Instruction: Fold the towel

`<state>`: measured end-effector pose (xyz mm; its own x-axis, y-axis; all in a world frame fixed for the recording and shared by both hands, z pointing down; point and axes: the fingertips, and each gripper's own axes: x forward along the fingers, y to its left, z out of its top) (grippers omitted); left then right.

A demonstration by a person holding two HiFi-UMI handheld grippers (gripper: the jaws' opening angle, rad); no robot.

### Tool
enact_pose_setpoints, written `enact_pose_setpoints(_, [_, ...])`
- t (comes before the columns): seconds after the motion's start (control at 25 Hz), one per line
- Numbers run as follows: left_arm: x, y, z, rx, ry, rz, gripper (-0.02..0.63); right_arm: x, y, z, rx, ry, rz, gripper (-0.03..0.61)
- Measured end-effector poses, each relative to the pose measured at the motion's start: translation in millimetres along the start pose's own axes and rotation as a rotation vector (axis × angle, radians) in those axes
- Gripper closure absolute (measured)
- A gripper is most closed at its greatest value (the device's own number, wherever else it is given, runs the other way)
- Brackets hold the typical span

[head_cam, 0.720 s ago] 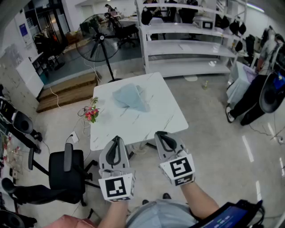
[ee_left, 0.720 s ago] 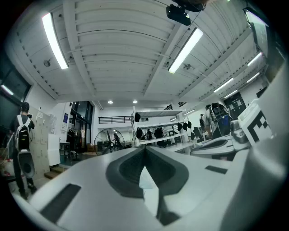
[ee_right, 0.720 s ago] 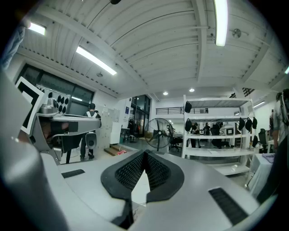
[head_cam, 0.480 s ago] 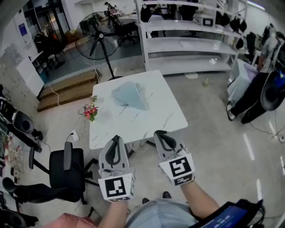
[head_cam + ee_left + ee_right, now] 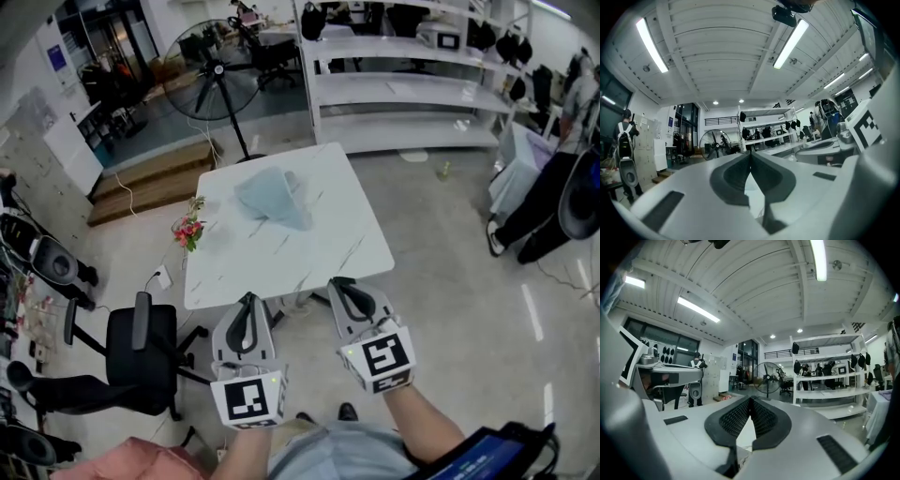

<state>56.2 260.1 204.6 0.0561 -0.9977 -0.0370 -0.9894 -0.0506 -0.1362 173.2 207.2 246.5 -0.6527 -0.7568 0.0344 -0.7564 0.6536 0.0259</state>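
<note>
Still approaching: both grippers, left (image 5: 246,322) and right (image 5: 350,298), jaws clenched empty, well short of crumpled towel (image 5: 272,198) on counter (image 5: 281,262); next, open and reach.

Near half of the table (image 5: 309,253) lies bare before you; the towel (image 5: 274,199) occupies its far middle. Flowers (image 5: 187,228) crowd the left edge; chair (image 5: 141,352) stands near-left.

Ahead of the fingers (image 5: 242,328), the towel (image 5: 274,199) on the desk (image 5: 281,253) is too small to tell how its layers lie. In both gripper views the closed fingers cover it; only a pale sliver, impossible to identify, shows below their tips.
</note>
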Motion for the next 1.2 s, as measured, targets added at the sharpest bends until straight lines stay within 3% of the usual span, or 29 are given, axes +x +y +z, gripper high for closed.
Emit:
enact_pose_setpoints(0.52, [33.1,30.0,-37.8,-0.011,0.043,0.047,0.606,57.7,0.0,-30.5,-0.002,0.052,0.072,0.563])
enact_pose_setpoints(0.92, [155.0,117.1,-80.1,-0.052,0.075,0.031,0.606,197.2,-29.0,-52.0,0.005,0.107,0.041,0.555])
enact_pose_setpoints(1.2, [228.9,165.7,-77.0,-0.06,0.051,-0.008,0.606,284.7,-49.6,-39.8,-0.009,0.111,-0.002,0.549])
